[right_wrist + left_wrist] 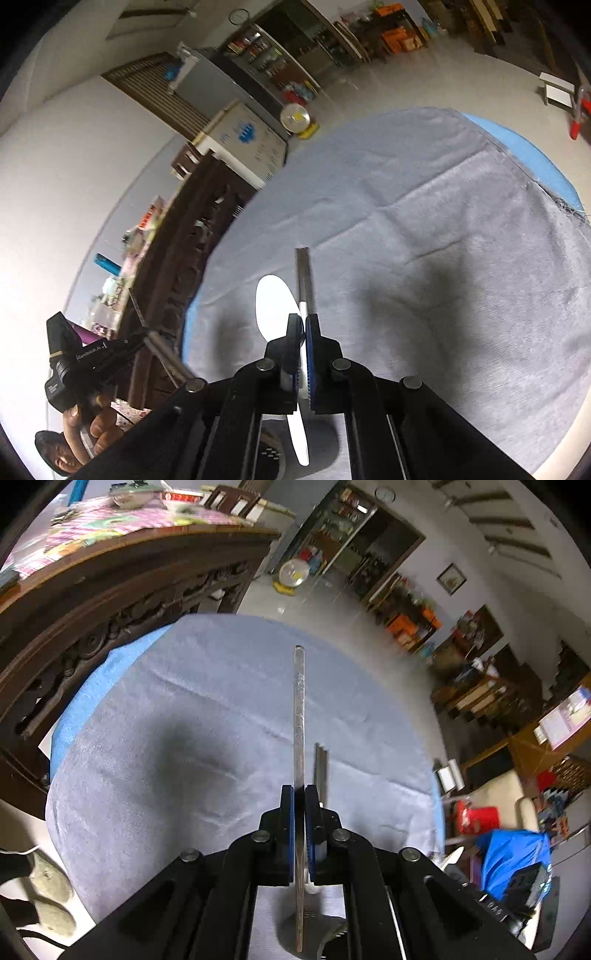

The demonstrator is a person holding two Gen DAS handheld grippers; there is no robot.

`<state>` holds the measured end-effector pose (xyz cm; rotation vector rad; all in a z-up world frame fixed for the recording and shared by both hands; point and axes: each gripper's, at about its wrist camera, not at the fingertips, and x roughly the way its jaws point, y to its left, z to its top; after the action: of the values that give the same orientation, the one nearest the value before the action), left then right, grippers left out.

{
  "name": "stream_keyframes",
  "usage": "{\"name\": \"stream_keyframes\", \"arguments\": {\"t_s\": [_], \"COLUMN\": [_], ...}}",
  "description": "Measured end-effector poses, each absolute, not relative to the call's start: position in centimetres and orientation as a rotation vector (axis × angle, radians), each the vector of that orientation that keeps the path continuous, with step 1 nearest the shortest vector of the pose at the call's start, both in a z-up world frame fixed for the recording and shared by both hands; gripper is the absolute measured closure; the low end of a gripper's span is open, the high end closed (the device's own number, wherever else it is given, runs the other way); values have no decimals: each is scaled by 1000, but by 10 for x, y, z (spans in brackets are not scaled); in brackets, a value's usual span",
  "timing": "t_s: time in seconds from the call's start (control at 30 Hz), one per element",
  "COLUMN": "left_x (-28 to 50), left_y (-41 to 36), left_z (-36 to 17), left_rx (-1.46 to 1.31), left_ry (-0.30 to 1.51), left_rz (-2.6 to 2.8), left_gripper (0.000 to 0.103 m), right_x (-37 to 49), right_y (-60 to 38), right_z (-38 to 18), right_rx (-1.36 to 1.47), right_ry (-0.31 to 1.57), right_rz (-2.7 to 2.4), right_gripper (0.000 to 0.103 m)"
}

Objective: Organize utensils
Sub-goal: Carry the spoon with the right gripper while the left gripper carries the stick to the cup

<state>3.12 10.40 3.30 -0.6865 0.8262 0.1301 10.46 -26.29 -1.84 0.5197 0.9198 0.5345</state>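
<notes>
My left gripper (299, 788) is shut on a long thin metal utensil (299, 709) held edge-on, its end reaching out over the grey cloth (207, 709). A second dark metal stick (320, 771) lies just right of it. My right gripper (303, 318) is shut on a white plastic spoon (273, 306), bowl forward, handle running back between the fingers. A grey metal bar (305, 275) shows just beyond the spoon. The left gripper also shows at the lower left of the right wrist view (138, 338), holding metal sticks.
The grey cloth (424, 221) covers a round blue table (532, 147). A dark carved wooden cabinet (92, 620) stands close on the left side. A perforated metal holder (271, 456) sits below the right gripper. Shelves and clutter lie beyond.
</notes>
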Motion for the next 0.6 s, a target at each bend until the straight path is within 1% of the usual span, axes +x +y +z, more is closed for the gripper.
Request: {"name": "stream_keyframes", "arguments": {"t_s": [0.23,0.47,0.6], "left_x": [13,0,-2], "left_y": [88,69,54], "left_z": [55,45,37], "left_rx": [-682,-665,-636], "left_ry": [723,646,638], "left_rz": [114,134,136], "left_gripper": [98,98,98], "right_x": [85,72,65], "right_y": [-239,-223,-214], "right_z": [-3,-11,-19], "right_rx": [490,462,412], "right_ry": [857,805,800], "right_rz": [573,565,549], "right_gripper": [99,99,99]}}
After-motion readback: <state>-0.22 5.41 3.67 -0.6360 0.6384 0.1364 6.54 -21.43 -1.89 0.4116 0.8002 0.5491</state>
